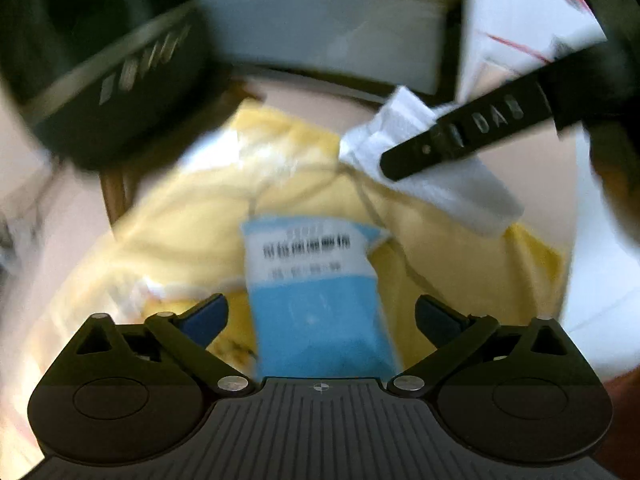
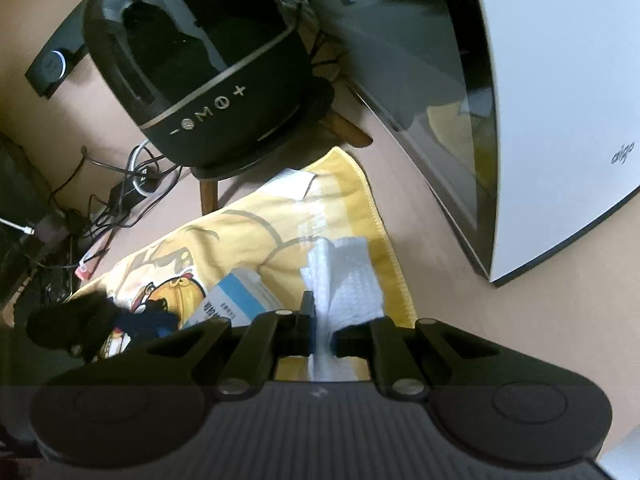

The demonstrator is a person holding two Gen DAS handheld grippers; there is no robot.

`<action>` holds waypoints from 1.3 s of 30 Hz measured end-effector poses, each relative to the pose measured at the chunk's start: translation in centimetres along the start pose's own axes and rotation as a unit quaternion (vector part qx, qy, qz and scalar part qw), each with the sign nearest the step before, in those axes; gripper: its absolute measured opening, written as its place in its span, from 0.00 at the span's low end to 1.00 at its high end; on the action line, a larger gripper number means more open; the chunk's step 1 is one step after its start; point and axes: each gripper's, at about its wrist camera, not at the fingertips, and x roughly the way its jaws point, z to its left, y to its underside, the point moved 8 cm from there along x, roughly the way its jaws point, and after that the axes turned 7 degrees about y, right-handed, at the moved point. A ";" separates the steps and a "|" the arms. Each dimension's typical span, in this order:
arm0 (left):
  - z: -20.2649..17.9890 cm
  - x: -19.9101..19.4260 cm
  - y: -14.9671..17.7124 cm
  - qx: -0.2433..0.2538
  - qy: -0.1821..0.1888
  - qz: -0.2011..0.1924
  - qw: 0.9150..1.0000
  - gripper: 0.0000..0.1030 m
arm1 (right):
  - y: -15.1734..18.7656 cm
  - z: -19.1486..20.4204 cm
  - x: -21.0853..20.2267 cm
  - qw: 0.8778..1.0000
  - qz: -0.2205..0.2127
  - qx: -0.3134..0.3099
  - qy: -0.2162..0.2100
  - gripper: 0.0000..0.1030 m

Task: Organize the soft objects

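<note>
A yellow towel [image 1: 192, 232] with a cartoon print lies spread on the beige surface, and shows in the right wrist view too as the yellow towel [image 2: 340, 196]. On it rests a blue and white packet [image 1: 316, 292], also seen as the packet [image 2: 236, 300]. My left gripper [image 1: 320, 316] is open, its blue fingertips on either side of the packet and apart from it. My right gripper [image 2: 320, 320] is shut on a white knitted cloth [image 2: 344, 276], held over the towel's right side. In the left wrist view the white cloth [image 1: 452, 184] hangs from a black finger [image 1: 452, 140].
A black speaker [image 2: 192, 64] stands on a small wooden stool [image 2: 212, 192] just beyond the towel. A white computer case with a glass side [image 2: 560, 120] stands at the right. Tangled cables [image 2: 120, 184] lie at the left.
</note>
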 end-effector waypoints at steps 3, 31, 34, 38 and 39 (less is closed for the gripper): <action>-2.1 0.4 0.5 0.172 -0.068 0.003 0.983 0.98 | 0.0 -0.1 -0.6 1.000 -0.001 -0.021 0.014 0.12; 7.0 -3.2 4.8 -0.425 0.179 0.011 0.887 0.67 | 0.7 6.2 -0.1 0.968 0.116 0.078 -0.210 0.12; 7.2 -4.1 5.1 -0.406 0.166 0.009 0.899 0.69 | 1.3 4.7 1.8 0.977 0.125 0.075 -0.155 0.07; 6.9 -3.9 4.8 -0.364 0.151 0.011 0.919 0.75 | -0.5 3.9 1.8 0.992 0.074 0.034 -0.098 0.08; 6.5 -4.0 4.8 -0.353 0.147 0.014 0.924 0.78 | -1.1 3.9 1.7 0.995 0.060 0.016 -0.083 0.08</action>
